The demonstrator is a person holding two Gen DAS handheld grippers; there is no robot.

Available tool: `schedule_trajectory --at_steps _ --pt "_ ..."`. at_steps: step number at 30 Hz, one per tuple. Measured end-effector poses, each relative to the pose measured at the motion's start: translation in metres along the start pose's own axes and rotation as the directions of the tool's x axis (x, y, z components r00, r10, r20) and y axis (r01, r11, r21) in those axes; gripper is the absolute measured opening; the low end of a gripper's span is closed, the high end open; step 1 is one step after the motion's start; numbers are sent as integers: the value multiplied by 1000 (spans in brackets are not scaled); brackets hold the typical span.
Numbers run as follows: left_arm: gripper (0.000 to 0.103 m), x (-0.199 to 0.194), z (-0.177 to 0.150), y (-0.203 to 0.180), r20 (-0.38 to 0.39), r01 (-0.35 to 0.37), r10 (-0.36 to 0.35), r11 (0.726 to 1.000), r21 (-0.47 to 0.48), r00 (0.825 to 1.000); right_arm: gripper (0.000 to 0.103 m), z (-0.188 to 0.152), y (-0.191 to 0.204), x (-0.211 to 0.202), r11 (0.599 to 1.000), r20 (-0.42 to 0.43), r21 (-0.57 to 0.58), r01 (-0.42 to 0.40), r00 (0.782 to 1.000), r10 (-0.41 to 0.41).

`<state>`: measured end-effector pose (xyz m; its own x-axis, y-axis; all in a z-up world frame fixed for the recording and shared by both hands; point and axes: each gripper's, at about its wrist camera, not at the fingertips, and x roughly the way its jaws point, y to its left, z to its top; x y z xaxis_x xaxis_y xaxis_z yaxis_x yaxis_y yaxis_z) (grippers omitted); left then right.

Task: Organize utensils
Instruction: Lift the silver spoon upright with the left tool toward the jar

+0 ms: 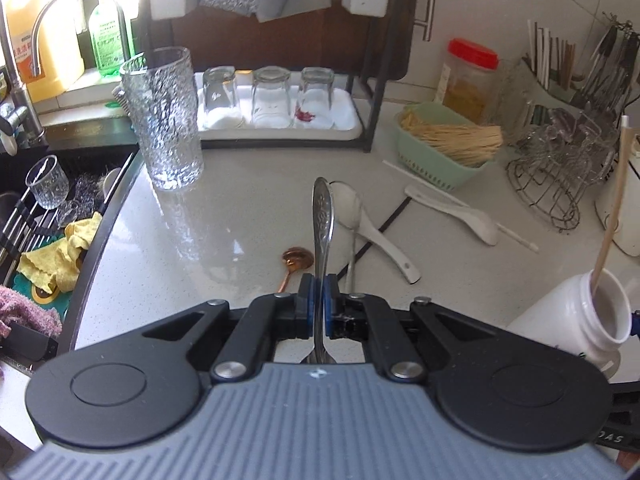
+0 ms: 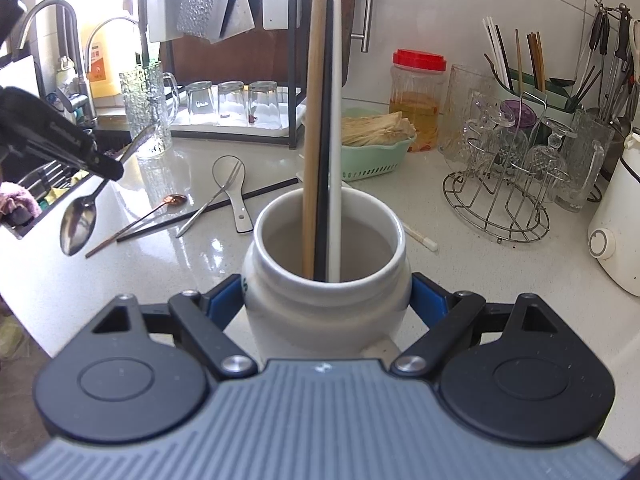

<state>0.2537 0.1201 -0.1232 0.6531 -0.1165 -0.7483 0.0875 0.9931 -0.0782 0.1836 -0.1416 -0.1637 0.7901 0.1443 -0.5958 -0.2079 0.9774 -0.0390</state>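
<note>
My left gripper (image 1: 319,292) is shut on a steel spoon (image 1: 323,224), held above the counter; the spoon also shows in the right wrist view (image 2: 78,222), bowl hanging down. My right gripper (image 2: 326,304) is shut on a white ceramic jar (image 2: 326,280) that holds three chopsticks: wooden (image 2: 312,120), black (image 2: 325,128) and white (image 2: 337,120). The jar also shows in the left wrist view (image 1: 576,320). On the counter lie a copper spoon (image 2: 160,208), a steel fork (image 2: 212,200), a white ceramic spoon (image 2: 236,200), a black chopstick (image 2: 224,208) and another white spoon (image 1: 456,216).
A tall textured glass (image 1: 164,116) stands by the sink (image 1: 48,208) on the left. A tray with three upturned glasses (image 1: 268,96) is at the back. A green basket (image 1: 444,148), a red-lidded jar (image 2: 418,100), a wire glass rack (image 2: 508,184) and a white appliance (image 2: 616,224) stand right.
</note>
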Motion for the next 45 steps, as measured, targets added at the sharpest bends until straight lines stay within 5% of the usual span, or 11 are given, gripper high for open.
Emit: schedule_trajectory --at_steps 16,31,45 --pt "6 -37 12 -38 106 30 -32 999 19 994 90 0 1 1 1000 7 8 4 1000 -4" --pt "6 -85 31 -74 236 68 -72 997 26 969 90 -5 5 0 1000 43 26 14 999 -15" --pt "5 -107 39 -104 290 230 -252 967 111 923 90 -8 16 -2 997 48 53 50 997 -52"
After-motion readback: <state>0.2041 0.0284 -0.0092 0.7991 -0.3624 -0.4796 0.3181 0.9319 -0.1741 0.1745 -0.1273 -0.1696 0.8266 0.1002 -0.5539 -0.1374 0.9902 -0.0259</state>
